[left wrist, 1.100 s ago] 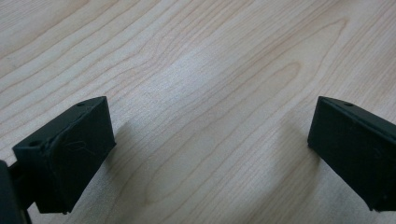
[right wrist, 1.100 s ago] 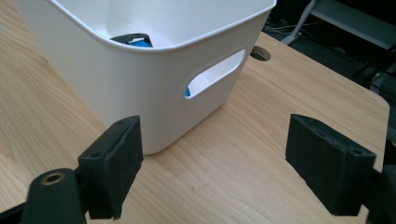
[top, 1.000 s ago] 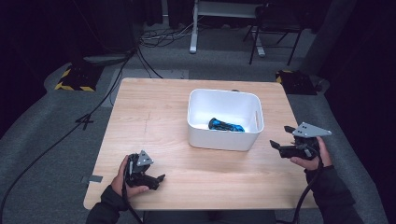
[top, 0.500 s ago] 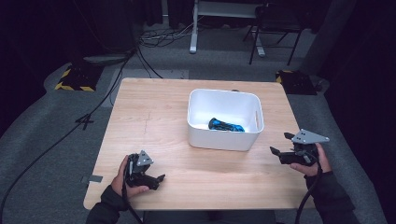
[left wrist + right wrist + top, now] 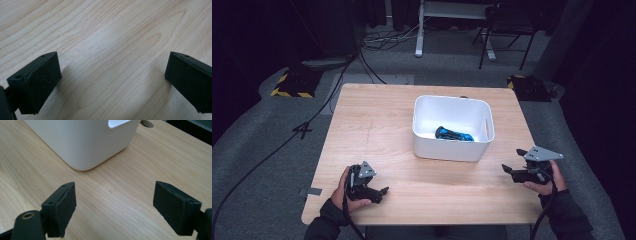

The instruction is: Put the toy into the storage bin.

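Left gripper (image 5: pixel 112 82): jaws spread wide over bare wood grain, nothing between them; seen from above (image 5: pixel 379 192) at about 7 o'clock on the wooden table (image 5: pixel 377 130), held in the left hand (image 5: pixel 349 192) near the front edge. Right gripper (image 5: pixel 113 207): jaws likewise wide apart and empty, pointing at the rounded corner of a white bin (image 5: pixel 82 142) just beyond at 12 o'clock; from above (image 5: pixel 511 170) at about 4 o'clock, near the table's right edge, gripped by the right hand (image 5: pixel 547 182), grey plate on top. High view alone looking into the bin (image 5: pixel 452 150), right of the table's centre: a blue and black object (image 5: pixel 453 134) lying on its floor; exact kind hard to tell.
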Tool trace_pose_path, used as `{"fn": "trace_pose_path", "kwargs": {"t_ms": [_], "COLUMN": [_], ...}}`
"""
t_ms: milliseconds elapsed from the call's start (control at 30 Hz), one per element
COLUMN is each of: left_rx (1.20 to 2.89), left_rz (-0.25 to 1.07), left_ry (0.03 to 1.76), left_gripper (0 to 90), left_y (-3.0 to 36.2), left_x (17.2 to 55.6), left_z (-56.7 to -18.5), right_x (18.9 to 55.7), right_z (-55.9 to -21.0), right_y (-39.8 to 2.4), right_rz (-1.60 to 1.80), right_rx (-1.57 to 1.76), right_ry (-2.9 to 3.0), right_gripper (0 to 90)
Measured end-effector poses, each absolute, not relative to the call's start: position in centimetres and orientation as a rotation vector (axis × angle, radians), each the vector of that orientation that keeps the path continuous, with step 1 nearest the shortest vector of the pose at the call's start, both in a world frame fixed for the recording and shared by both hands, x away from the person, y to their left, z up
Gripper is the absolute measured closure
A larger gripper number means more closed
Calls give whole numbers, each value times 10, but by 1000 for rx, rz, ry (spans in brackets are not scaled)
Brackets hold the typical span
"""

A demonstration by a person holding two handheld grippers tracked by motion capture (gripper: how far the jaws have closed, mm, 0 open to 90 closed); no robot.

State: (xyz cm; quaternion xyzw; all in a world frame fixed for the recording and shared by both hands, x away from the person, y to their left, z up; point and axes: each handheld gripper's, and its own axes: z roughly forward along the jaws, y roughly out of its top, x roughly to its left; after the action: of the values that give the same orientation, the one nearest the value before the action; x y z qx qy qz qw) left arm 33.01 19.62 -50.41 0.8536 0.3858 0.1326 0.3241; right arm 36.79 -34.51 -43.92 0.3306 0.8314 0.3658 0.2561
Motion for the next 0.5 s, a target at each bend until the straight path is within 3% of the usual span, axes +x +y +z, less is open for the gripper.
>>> {"fn": "trace_pose_path", "kwargs": {"t_ms": [500], "left_rx": [2238], "left_rz": [345], "left_ry": [1013], "left_gripper": [6], "left_y": [196], "left_x": [330], "left_z": [-504], "right_x": [356], "right_z": [-462], "right_y": [-357], "right_rz": [958], "right_rx": [915], "right_ry": [2302], "right_gripper": [190]}}
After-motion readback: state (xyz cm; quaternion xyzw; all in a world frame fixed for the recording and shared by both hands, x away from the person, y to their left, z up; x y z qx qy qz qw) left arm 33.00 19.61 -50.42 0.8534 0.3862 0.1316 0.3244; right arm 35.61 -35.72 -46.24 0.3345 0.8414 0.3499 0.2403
